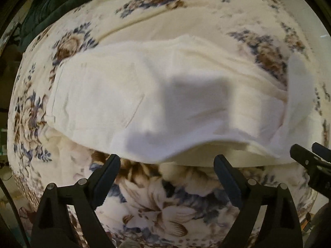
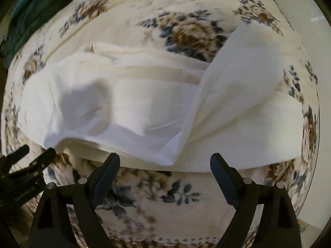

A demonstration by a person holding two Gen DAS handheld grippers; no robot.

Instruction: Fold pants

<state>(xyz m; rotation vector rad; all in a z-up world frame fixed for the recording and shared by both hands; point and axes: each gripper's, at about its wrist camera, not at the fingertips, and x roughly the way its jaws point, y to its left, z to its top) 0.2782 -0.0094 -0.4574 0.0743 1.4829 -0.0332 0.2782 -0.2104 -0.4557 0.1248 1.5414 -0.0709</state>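
White pants [image 1: 144,95] lie folded across a floral blanket [image 1: 161,202], waistband end at the left. In the right wrist view the pants [image 2: 144,107] show a loose flap [image 2: 227,78] folded diagonally over their right part. My left gripper [image 1: 166,163] is open and empty, just short of the pants' near edge. My right gripper [image 2: 165,162] is open and empty, its fingertips at the near edge of the pants. The right gripper also shows at the right edge of the left wrist view [image 1: 310,157]; the left gripper shows at the left of the right wrist view [image 2: 26,161].
The floral blanket [image 2: 157,202] covers the bed all round the pants. A dark green cloth [image 1: 51,6] lies at the far left corner, also seen in the right wrist view [image 2: 31,10]. The bed edge falls away at the left and right.
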